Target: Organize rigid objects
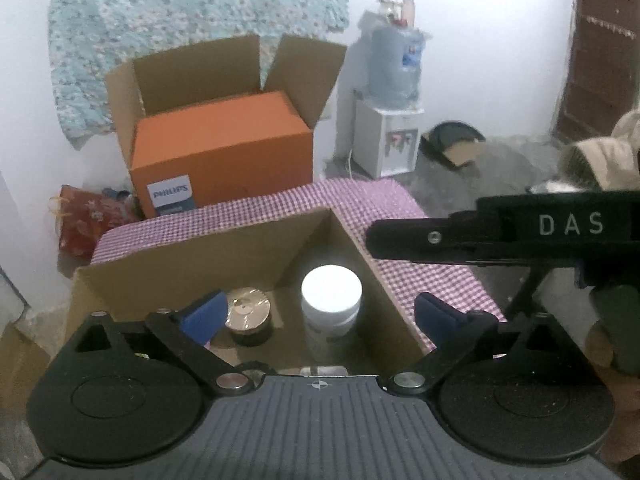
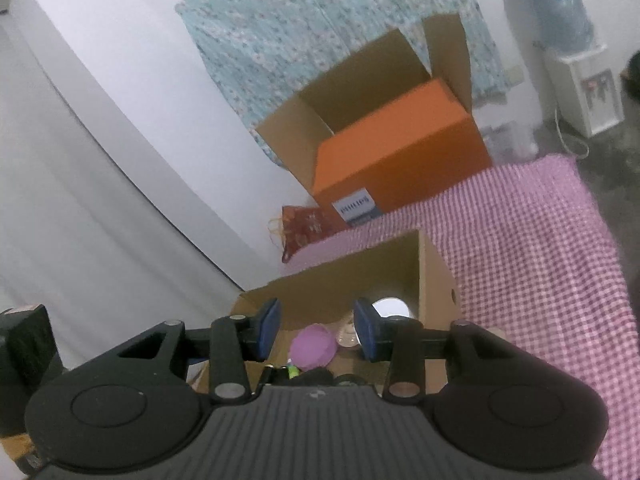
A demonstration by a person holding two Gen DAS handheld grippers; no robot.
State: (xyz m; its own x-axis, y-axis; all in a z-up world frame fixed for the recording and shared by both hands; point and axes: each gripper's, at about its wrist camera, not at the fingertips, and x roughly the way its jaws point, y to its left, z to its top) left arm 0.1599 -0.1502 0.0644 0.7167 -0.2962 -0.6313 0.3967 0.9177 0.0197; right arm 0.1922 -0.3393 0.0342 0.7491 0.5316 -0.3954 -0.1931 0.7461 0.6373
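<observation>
There are two cardboard boxes: one small (image 1: 192, 264) and one big (image 1: 192, 80). The small box holds one white-lidded jar (image 1: 331, 300), one gold-lidded jar (image 1: 248, 314) and one purple lid (image 2: 313, 346).

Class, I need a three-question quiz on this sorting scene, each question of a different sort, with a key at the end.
1. True or false: the white-lidded jar stands inside the open cardboard box.
2. Multiple choice: the cloth under the box is A) plain blue, B) purple checked, C) green striped.
3. Fill in: in the right wrist view, the round lid between the fingertips of the right gripper is coloured ____.

Key: 1 true; 2 B; 3 purple. Neither the right gripper nor the left gripper holds anything; both are open.
</observation>
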